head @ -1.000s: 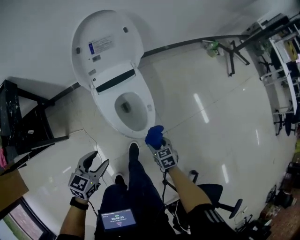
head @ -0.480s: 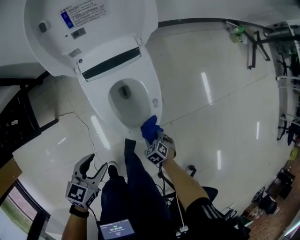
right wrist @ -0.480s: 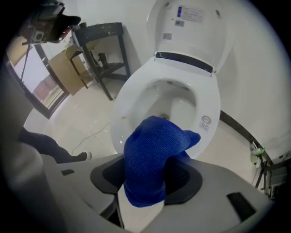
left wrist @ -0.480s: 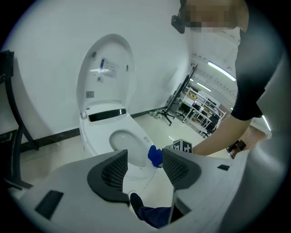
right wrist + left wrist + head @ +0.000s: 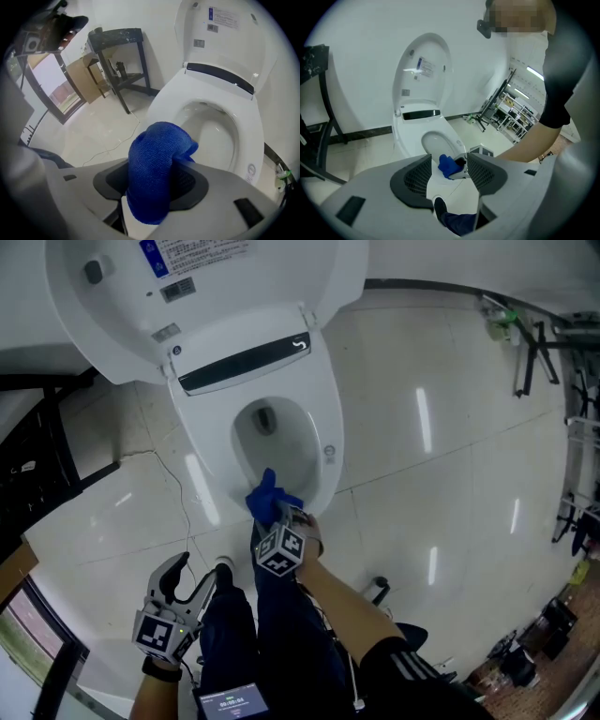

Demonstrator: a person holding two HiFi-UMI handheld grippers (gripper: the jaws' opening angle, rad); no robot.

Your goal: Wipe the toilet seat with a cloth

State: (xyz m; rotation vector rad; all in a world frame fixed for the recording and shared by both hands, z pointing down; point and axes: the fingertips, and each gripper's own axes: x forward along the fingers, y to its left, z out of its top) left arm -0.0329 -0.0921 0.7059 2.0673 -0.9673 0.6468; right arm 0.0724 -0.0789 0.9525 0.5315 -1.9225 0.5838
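Observation:
A white toilet stands with its lid [image 5: 187, 296] raised and its seat [image 5: 323, 427] down around the bowl. My right gripper [image 5: 278, 514] is shut on a bunched blue cloth [image 5: 267, 498] [image 5: 157, 164] [image 5: 447, 165], held at the seat's front rim. In the right gripper view the cloth fills the gap between the jaws, with the seat [image 5: 243, 140] just beyond. My left gripper [image 5: 185, 579] hangs open and empty at the lower left, beside the person's leg, well short of the toilet [image 5: 419, 136].
A black metal stand [image 5: 37, 474] [image 5: 117, 56] sits left of the toilet, with a cardboard box [image 5: 82, 75] beside it. A thin cable [image 5: 173, 488] lies on the glossy tile floor. Black frames and racks [image 5: 553, 343] stand at the far right. The person's legs [image 5: 281, 643] are below the bowl.
The view has closed in on the toilet. My right gripper has carried the blue cloth forward and left, from the floor in front of the bowl onto the seat's front rim. The left gripper stays low.

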